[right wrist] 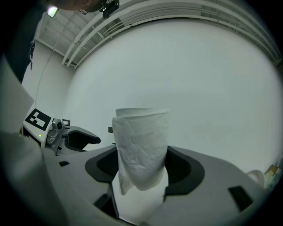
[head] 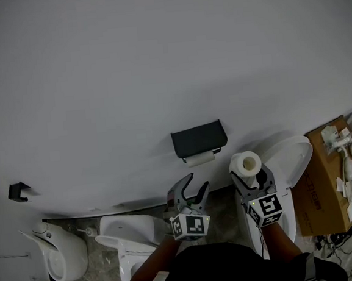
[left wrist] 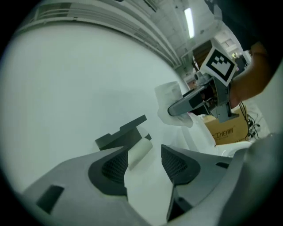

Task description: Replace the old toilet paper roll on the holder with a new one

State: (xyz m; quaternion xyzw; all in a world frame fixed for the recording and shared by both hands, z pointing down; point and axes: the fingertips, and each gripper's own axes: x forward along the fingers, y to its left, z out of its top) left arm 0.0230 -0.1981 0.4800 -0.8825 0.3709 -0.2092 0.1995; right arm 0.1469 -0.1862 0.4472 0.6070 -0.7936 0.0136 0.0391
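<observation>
Grips a new toilet paper roll (right wrist: 141, 150) upright in the right tongs (head: 250, 176), pads pressed against its sides. Holds the left tongs (left wrist: 146, 161) spread apart with nothing clamped, just left of the right pair. Faces a black holder (head: 198, 139) on the wall (head: 156, 59), ahead of both tongs, with the old roll (head: 199, 159) under it, in line with the left gap but apart from it.
</observation>
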